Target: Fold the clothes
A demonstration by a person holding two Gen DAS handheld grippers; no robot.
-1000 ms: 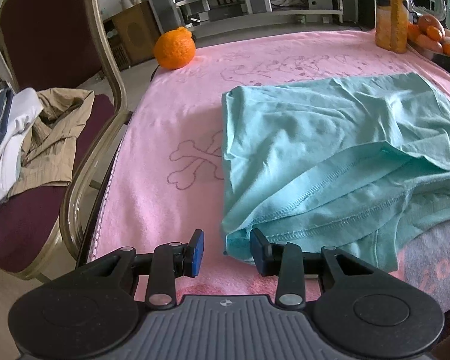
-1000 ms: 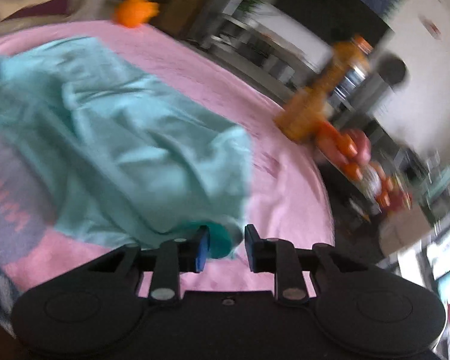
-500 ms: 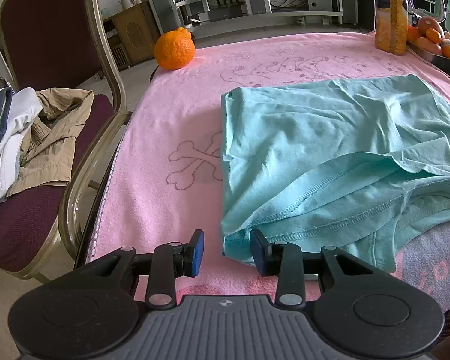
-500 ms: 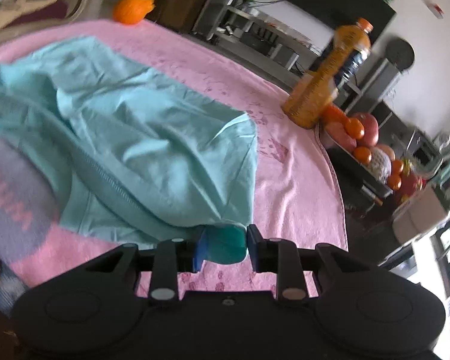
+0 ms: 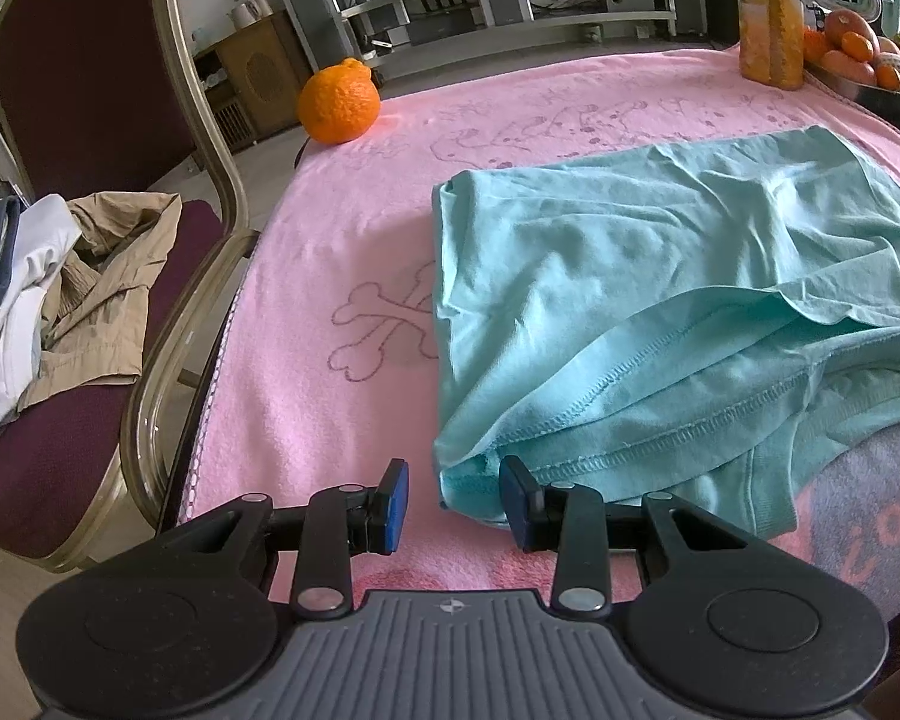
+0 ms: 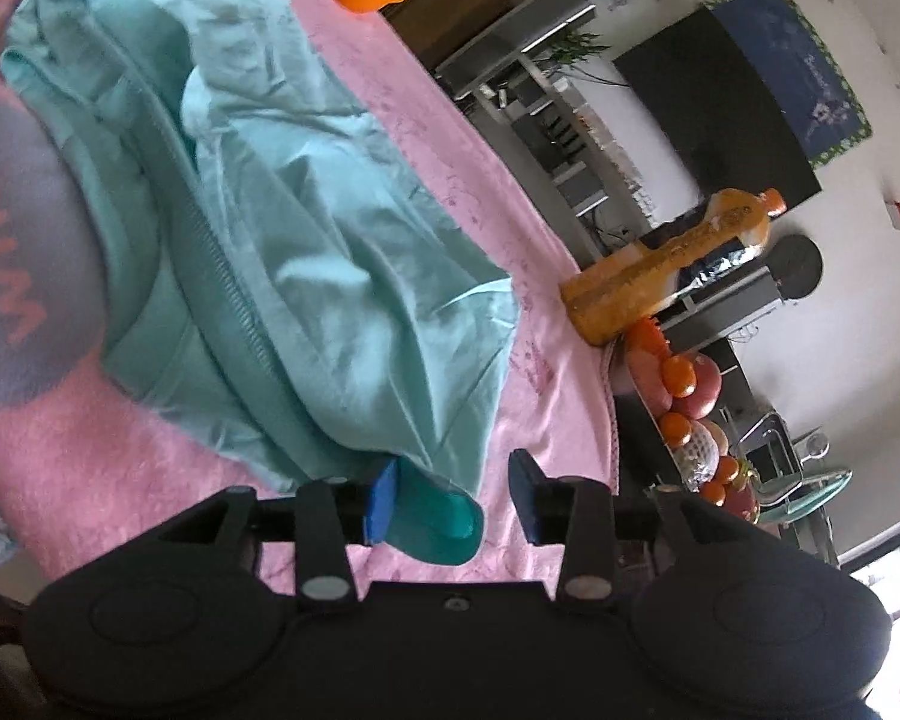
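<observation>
The right hand-held gripper has spread apart, freeing the shirt; the left hand-held gripper gapes at its corner.

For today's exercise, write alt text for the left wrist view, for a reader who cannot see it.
A teal garment, partly folded, lies on a pink blanket, its near corner between the open fingers of the left gripper. An orange sits at the blanket's far edge, and a chair piled with clothes stands to the left.

Bare pink cloth lies open left of the left gripper; an orange stands far ahead, a bottle ahead-right.
</observation>
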